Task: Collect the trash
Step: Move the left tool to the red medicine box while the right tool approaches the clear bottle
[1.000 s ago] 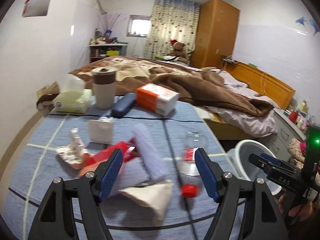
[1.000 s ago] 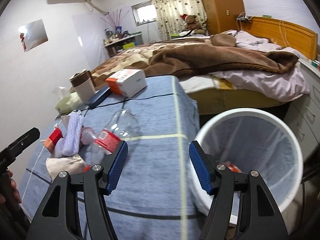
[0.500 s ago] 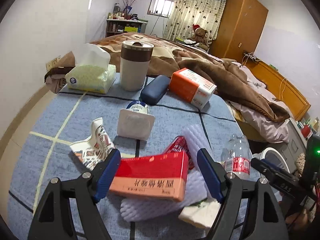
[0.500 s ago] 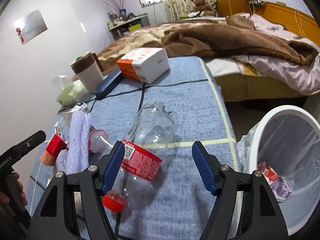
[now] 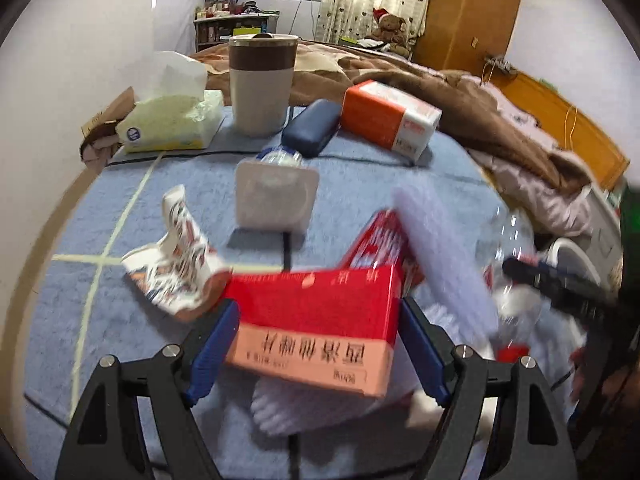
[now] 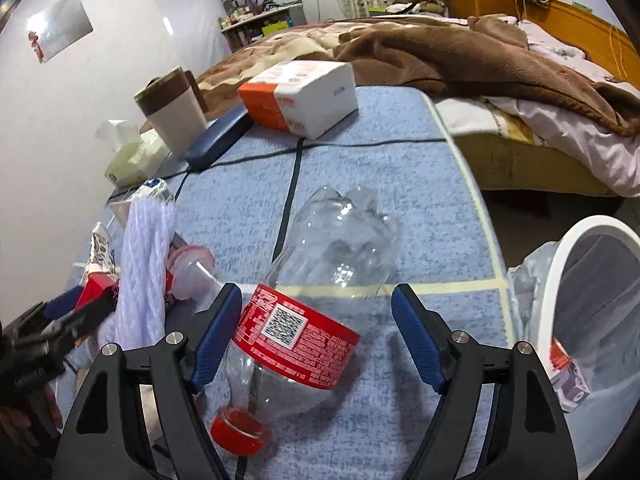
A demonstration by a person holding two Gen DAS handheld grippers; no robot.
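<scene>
On the blue tablecloth (image 6: 400,184) lies a heap of trash. My left gripper (image 5: 318,344) is open and low over it, its blue pads flanking a red and pink carton (image 5: 316,312) that rests on white foam netting (image 5: 440,256). A crumpled printed wrapper (image 5: 180,264) lies just left of the carton. My right gripper (image 6: 316,336) has its jaws opening around an empty clear bottle (image 6: 320,280) with a red label and red cap. The left pad is at the label and the right pad stands apart. A white bin (image 6: 576,280) with a liner stands to the right.
At the table's far side stand a brown-banded cup (image 5: 262,84), a tissue pack (image 5: 172,124), a navy case (image 5: 308,128), an orange and white box (image 5: 392,120) and a white square tub (image 5: 276,196). A bed with a brown blanket (image 6: 460,52) lies beyond.
Both grippers have dropped closer to the table. The left now straddles the red carton. The right swung left from the bin to the bottle and its jaws widened.
</scene>
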